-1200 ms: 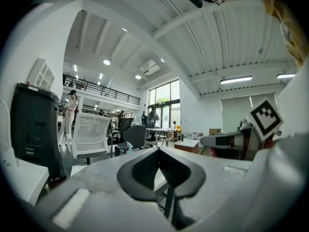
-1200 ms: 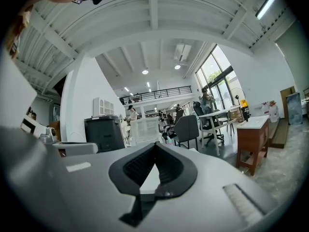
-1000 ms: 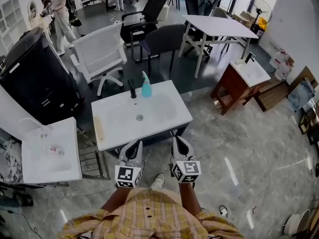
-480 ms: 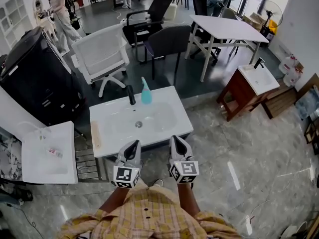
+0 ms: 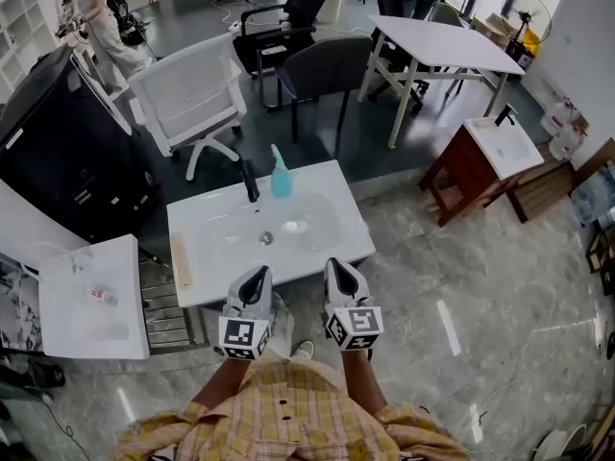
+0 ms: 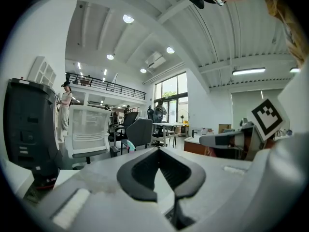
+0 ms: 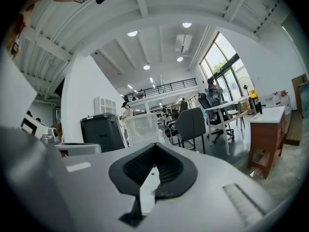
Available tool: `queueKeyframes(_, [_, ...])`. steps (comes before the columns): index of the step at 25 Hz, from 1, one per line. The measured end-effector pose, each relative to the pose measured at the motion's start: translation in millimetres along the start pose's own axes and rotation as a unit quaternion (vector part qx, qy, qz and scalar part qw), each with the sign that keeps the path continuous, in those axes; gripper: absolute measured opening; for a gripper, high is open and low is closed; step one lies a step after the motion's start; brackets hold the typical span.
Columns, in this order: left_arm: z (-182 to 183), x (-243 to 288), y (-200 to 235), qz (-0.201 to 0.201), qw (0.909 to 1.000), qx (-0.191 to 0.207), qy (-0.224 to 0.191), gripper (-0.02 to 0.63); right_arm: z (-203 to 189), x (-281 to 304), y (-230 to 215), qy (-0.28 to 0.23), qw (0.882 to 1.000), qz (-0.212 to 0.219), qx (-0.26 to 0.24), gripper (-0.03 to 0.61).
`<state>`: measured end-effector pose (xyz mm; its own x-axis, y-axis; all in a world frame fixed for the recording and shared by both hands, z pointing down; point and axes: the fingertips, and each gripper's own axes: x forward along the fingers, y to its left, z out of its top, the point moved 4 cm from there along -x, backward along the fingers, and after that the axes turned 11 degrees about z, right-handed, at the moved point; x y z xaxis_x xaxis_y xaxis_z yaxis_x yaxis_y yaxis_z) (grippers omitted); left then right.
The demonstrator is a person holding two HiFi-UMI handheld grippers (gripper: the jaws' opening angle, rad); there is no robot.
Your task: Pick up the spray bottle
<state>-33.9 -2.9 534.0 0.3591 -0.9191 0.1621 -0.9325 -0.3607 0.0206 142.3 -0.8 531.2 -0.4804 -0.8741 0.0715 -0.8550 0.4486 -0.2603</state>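
Observation:
The teal spray bottle [image 5: 280, 178] stands upright on the back rim of a white sink top [image 5: 197, 257], just right of a black faucet [image 5: 249, 179]. In the left gripper view the spray bottle [image 6: 129, 145] shows small and far beyond the jaws. My left gripper [image 5: 256, 279] and right gripper [image 5: 338, 269] hover side by side at the sink's near edge, well short of the bottle. Both are shut with nothing held. In its own view the left gripper [image 6: 158, 151] shows its jaw tips meeting. The right gripper [image 7: 155, 146] looks the same in its view.
A white office chair [image 5: 187, 94] and a dark chair [image 5: 327, 70] stand behind the sink. A black cabinet [image 5: 58, 152] and another white basin [image 5: 58, 305] are at the left. A wooden vanity [image 5: 485, 161] and a white table [image 5: 447, 46] are at the right. A person [image 5: 96, 17] stands far back left.
Both grippers have moved forward together up to the sink's near edge. The sink and bottle now sit closer to them in the head view.

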Motion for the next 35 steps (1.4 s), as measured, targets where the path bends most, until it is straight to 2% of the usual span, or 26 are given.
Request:
queueKeyframes(12, [18.2, 106.6, 39.4, -0.009, 0.9999, -0.012, 0.001, 0.000, 22.4, 95.4, -49.5, 0.016, 1.000, -0.007, -0.009, 0.000])
queueKeyframes(21, [25.7, 185.3, 72.1, -0.012, 0.9998, -0.014, 0.001, 0.000, 23.2, 177.3, -84.7, 0.035, 0.999, -0.006, -0.012, 0.000])
queueKeyframes(35, [14.5, 242.1, 113.9, -0.015, 0.9994, -0.023, 0.022, 0.000, 4.3, 275.9, -98.2, 0.069, 0.998, 0.006, -0.014, 0.000])
